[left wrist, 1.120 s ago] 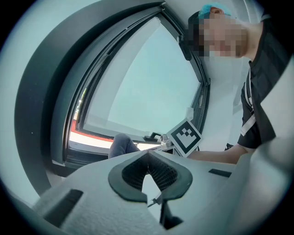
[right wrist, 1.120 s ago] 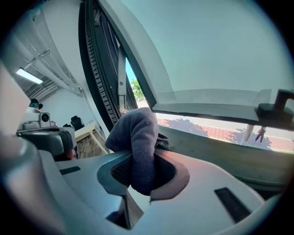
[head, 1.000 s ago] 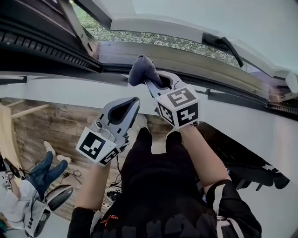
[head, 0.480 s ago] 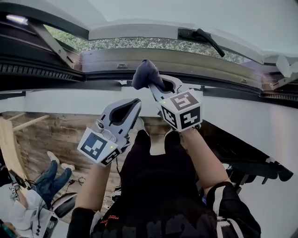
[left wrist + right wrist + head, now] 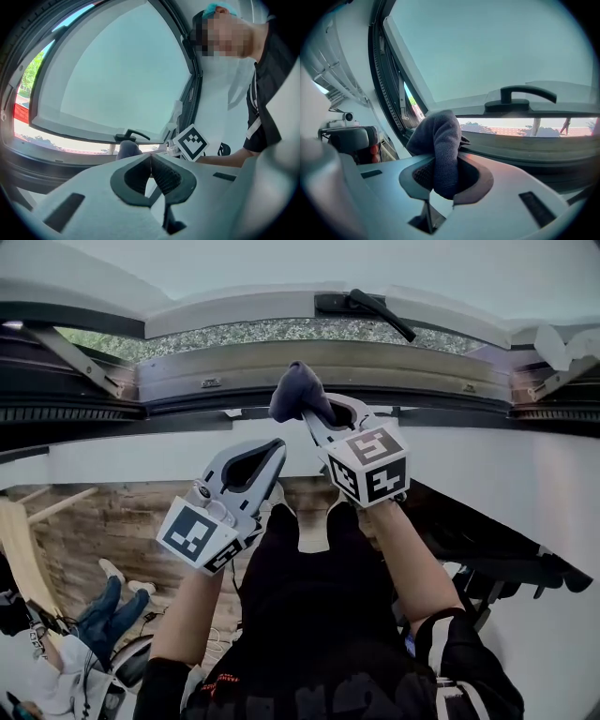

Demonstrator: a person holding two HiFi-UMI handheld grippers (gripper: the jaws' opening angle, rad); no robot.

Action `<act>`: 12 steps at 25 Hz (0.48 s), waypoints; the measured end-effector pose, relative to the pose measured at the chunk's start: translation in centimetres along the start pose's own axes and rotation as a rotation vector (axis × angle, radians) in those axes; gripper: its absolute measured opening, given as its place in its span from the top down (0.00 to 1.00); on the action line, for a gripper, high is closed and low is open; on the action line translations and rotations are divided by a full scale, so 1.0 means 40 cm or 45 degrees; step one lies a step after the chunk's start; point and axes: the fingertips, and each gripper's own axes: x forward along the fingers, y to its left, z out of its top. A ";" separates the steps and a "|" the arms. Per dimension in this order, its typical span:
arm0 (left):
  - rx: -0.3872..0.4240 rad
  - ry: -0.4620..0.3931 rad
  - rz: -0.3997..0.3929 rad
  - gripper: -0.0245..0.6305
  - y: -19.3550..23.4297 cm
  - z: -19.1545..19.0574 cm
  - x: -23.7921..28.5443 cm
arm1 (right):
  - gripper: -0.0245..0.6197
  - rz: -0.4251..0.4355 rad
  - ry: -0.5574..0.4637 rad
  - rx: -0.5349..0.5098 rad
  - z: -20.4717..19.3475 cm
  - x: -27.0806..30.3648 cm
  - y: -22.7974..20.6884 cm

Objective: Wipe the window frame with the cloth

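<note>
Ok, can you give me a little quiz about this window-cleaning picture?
1. Which gripper holds the dark grey cloth?
2. The left gripper is: A) shut, with nothing in it; B) shut on a sponge; C) wide open.
3. True or false: the window is swung open, with the outdoors showing through the gap under it.
Key: 1 the right gripper; 2 A; 3 true.
</note>
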 end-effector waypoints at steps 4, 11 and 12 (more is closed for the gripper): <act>0.009 0.012 -0.033 0.93 -0.028 0.000 0.039 | 0.86 -0.030 -0.011 0.022 -0.008 -0.035 -0.042; 0.020 0.031 -0.098 0.93 -0.086 -0.004 0.115 | 0.86 -0.100 -0.031 0.063 -0.027 -0.114 -0.132; 0.021 0.034 -0.108 0.93 -0.095 -0.004 0.127 | 0.87 -0.111 -0.035 0.072 -0.030 -0.126 -0.147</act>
